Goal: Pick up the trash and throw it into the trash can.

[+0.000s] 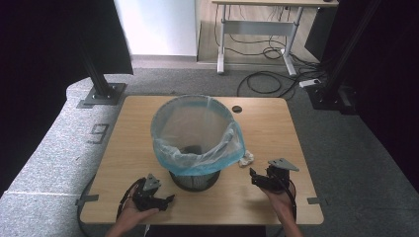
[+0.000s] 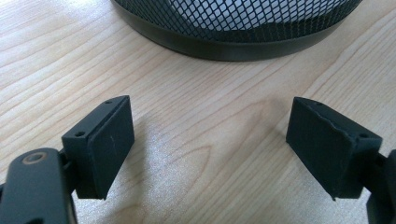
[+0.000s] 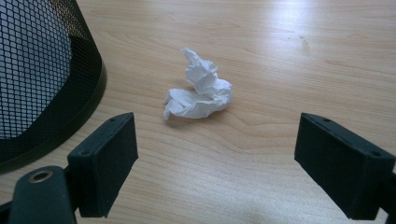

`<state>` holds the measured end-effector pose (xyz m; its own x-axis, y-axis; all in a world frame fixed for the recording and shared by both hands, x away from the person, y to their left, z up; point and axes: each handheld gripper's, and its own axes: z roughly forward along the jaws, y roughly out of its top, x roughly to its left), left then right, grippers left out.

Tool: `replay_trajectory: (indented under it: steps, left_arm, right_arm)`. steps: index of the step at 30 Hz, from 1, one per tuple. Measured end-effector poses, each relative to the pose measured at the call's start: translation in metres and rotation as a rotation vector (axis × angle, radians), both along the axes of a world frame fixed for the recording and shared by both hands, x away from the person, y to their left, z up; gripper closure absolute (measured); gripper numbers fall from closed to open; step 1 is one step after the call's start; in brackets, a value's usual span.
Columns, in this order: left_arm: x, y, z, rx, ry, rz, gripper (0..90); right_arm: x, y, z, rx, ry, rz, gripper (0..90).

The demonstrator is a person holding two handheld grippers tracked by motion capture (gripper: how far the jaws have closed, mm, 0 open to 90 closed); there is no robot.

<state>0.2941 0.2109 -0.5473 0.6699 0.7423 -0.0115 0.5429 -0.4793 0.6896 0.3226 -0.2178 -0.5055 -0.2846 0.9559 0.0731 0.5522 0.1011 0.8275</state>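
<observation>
A black mesh waste bin [image 1: 195,178] lined with a blue plastic bag [image 1: 197,133] stands in the middle of the wooden table [image 1: 276,128]. A crumpled white tissue [image 1: 246,158] lies on the table just right of the bin, also seen as the tissue [image 3: 198,92] a short way ahead of my right gripper [image 3: 215,163]. That right gripper [image 1: 255,177] is open with nothing between its jaws. My left gripper [image 1: 165,201] rests near the front edge, left of the bin, open and empty. In the left gripper view the left gripper [image 2: 210,147] faces the bin's base [image 2: 233,28].
A small dark round cable hole [image 1: 237,108] sits at the table's far edge. Black frame posts [image 1: 101,84] stand on the carpet at the far left and far right. A desk with trailing cables [image 1: 262,81] stands beyond the table.
</observation>
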Motion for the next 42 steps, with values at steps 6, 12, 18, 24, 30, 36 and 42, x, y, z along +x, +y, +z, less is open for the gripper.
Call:
replay_trajectory:
  steps: [6,12,18,24,30,36,42]
  left_arm:
    - [0.0,0.0,0.0,0.0,0.0,0.0,15.0]
    - [0.0,0.0,0.0,0.001,0.001,0.0,14.9]
    - [0.0,0.0,0.0,0.0,0.001,0.0,14.9]
    - [0.001,-0.001,0.0,0.001,0.001,-0.001,14.8]
    - [0.001,0.0,0.0,0.001,0.001,-0.001,14.8]
    - [0.001,-0.001,0.0,0.001,0.001,-0.001,14.8]
    - [0.001,-0.001,0.0,0.001,0.001,-0.001,14.9]
  right_arm:
    - [0.004,0.002,-0.001,0.005,-0.001,-0.002,13.0]
    - [0.007,0.001,-0.001,0.007,-0.003,-0.004,13.0]
    - [0.009,0.001,-0.002,0.008,-0.006,-0.002,13.1]
    - [0.013,0.001,-0.001,0.014,-0.009,-0.004,13.1]
    - [0.019,0.001,-0.001,0.022,-0.011,0.005,13.9]
    - [0.025,0.005,-0.004,0.019,-0.004,0.008,14.5]
    - [0.032,0.014,-0.009,0.01,0.008,0.033,15.5]
